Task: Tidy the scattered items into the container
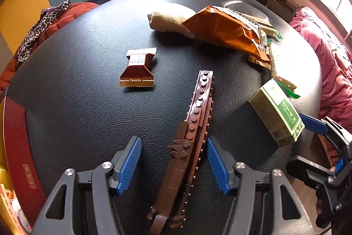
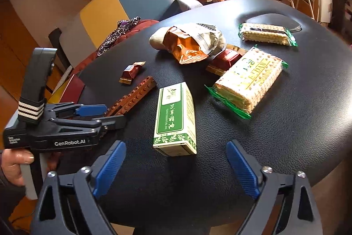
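Note:
A long brown toy-brick piece [image 1: 189, 138] lies on the black table between the open fingers of my left gripper [image 1: 173, 148]; it also shows in the right wrist view [image 2: 134, 95]. My left gripper shows there too [image 2: 103, 116]. A green and white box [image 2: 175, 119] lies just ahead of my open, empty right gripper [image 2: 176, 160]; it also shows in the left wrist view [image 1: 278, 111]. A brown wrapped candy [image 1: 138, 68] lies to the left, and an orange snack bag [image 2: 189, 43] further back.
Two cracker packs [image 2: 248, 83] [image 2: 266, 34] and a second brown candy [image 2: 224, 60] lie on the right of the black table [image 2: 297, 136]. A beige cloth [image 1: 167, 21] lies behind the bag. A chair with clothes [image 1: 50, 21] stands at the left.

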Available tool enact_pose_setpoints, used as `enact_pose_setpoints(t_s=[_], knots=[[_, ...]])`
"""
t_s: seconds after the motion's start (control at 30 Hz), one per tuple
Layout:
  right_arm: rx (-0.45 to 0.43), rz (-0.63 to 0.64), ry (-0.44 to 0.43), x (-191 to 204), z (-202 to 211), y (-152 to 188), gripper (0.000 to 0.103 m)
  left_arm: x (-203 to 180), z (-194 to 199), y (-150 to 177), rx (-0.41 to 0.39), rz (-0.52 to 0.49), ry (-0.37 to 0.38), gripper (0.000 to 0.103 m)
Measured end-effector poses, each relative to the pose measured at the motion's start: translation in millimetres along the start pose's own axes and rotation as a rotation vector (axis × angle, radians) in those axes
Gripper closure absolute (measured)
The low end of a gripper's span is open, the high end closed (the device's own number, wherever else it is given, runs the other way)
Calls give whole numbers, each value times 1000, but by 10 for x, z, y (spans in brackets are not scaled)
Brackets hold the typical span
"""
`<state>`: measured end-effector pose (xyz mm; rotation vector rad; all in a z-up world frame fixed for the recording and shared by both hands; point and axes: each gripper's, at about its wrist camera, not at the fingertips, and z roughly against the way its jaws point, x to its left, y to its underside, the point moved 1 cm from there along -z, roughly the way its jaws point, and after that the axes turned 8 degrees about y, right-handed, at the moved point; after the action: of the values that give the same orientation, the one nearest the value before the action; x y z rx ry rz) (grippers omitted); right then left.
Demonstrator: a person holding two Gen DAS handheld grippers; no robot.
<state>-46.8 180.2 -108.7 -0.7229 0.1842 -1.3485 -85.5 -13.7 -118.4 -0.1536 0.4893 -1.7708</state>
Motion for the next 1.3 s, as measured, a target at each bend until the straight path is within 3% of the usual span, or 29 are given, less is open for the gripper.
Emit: enact_pose_setpoints(t_s=[0.23, 0.47, 0.6, 0.7, 0.83, 1.0, 1.1, 1.3], knots=[[-17, -57, -53, -75, 12, 11, 3, 48, 5, 23, -15, 21, -7, 37], [-26, -45, -41, -49, 18, 24, 3, 68, 60, 107, -18, 52, -33, 32], [-25, -53, -27, -63, 23, 15, 9, 43, 68, 135, -15, 57, -43, 33], [-18, -70, -16, -104, 45, 5, 21, 18, 67, 157, -20, 64, -45, 35], [-19, -73, 3, -150, 118, -49, 32, 28, 128, 239, -36, 73, -43, 45], [-60, -82, 41, -220, 202, -221, 34, 66, 199, 349, -64, 91, -43, 59], [-72, -125, 118, -351, 166, -341, 34, 115, 226, 378, -70, 106, -43, 71], [-61, -205, 220, -546, 69, -481, 34, 219, 327, 534, -84, 157, -18, 76]])
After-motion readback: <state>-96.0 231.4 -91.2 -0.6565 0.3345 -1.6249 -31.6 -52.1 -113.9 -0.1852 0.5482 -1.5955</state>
